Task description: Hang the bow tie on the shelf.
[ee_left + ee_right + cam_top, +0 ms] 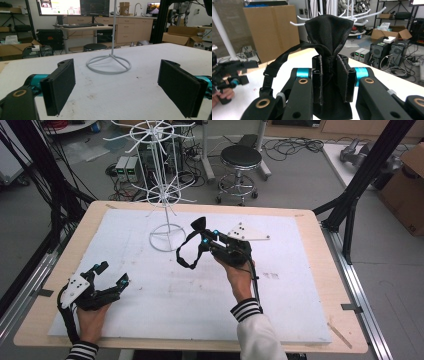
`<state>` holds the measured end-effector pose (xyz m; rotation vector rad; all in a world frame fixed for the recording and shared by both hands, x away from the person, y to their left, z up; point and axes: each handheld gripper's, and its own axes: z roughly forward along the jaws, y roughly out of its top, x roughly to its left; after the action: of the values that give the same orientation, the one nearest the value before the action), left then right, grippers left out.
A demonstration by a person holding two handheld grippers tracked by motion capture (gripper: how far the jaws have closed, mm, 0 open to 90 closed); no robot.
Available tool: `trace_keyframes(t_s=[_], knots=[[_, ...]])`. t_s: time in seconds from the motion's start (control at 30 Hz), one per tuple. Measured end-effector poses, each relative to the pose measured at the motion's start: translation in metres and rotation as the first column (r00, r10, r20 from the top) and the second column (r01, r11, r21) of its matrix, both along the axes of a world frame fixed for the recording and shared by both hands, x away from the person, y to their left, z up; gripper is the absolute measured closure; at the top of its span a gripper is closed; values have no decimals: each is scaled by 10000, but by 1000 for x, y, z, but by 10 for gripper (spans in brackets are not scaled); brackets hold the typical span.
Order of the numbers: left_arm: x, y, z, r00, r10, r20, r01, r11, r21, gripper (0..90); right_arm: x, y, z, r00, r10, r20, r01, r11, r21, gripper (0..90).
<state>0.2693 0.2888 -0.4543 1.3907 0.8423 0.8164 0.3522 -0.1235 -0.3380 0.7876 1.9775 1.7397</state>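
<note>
White foam covers the surface [280, 310], and a white wire rack [162, 185] with hooks stands at its far side. The right tongs [206, 239] are pinching a black eye mask [199, 224], held up off the surface. Its strap [184, 255] hangs down in a loop. The rack is just beyond the mask and a little to the left, so the right hand is much nearer. The left tongs [112, 272] rest spread wide with nothing in them, well away.
</note>
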Motion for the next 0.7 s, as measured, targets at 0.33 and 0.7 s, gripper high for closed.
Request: trace_keyframes(t_s=[0.33, 0.7], knots=[[0, 0, 0, 10000, -13, 21, 13, 10000, 17, 149, 15, 18, 16, 9998, -106, 146, 107, 9999, -83, 759], [-1, 0, 0, 10000, -3, 17, 3, 10000, 18, 149, 33, 38, 26, 9989, -398, 235, 400, 9992, -97, 759]])
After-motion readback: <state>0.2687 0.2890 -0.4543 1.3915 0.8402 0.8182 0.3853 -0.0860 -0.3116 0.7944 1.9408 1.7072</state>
